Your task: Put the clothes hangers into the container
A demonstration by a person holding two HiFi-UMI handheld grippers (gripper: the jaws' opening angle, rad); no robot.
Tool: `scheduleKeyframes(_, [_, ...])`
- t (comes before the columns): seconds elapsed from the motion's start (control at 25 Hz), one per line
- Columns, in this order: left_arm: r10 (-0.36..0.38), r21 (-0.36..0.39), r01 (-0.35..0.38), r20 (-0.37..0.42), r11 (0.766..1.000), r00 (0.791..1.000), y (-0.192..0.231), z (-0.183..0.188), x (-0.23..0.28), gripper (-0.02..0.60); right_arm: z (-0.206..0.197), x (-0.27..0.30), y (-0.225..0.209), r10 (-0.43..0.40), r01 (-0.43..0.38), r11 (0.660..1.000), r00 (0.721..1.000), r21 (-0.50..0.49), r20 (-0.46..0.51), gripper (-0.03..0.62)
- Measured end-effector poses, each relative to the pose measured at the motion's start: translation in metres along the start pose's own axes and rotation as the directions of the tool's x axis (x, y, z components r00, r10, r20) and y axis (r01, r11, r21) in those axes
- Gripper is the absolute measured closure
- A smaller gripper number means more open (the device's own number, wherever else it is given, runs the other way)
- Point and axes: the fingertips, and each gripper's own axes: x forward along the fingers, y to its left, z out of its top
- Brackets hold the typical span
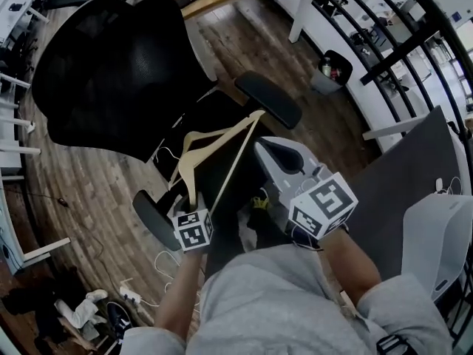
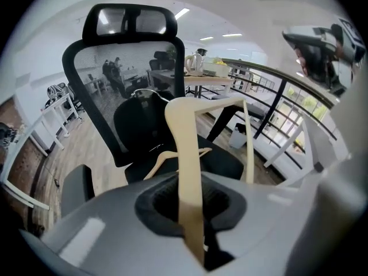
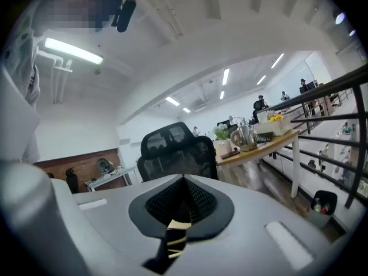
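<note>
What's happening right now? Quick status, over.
Left gripper shut on a wooden hanger, held above the office chair. Right gripper shut, empty. Second hanger lies on the chair seat. Container not clearly in view.

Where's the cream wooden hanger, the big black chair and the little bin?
cream wooden clothes hanger [image 2: 187, 154], left gripper view, on its flat arm.
black mesh office chair [image 1: 111, 65], head view, on the backrest.
small dark waste bin [image 1: 341, 63], head view, on its dark side.
</note>
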Motion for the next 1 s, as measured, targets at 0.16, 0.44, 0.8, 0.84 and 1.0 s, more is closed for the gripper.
scheduleKeyframes(0.16, [-0.023,0.055,0.02,0.044,0.998,0.999,-0.006,0.007,-0.027,0.532,0.049,-0.032,0.005,-0.016,0.023,0.997,0.996,-0.072,0.087,0.595])
scheduleKeyframes(0.44, [-0.112,0.177,0.09,0.12,0.98,0.986,-0.017,0.02,-0.055,0.532,0.063,-0.09,0.014,-0.132,0.15,0.977,0.984,-0.15,0.123,0.595])
scheduleKeyframes(0.8, [-0.277,0.387,0.192,0.176,0.902,0.945,-0.057,0.015,-0.079,0.534,0.024,-0.17,0.052,-0.329,0.341,0.912,0.94,-0.227,0.091,0.595])
scheduleKeyframes(0.84, [-0.294,0.414,0.197,0.184,0.889,0.938,-0.061,0.014,-0.085,0.534,0.021,-0.181,0.057,-0.352,0.365,0.904,0.931,-0.222,0.095,0.595])
scheduleKeyframes(1.0, [-0.385,0.51,0.243,0.192,0.825,0.903,-0.091,0.007,-0.106,0.534,0.007,-0.23,0.076,-0.439,0.454,0.87,0.891,-0.189,0.117,0.595])
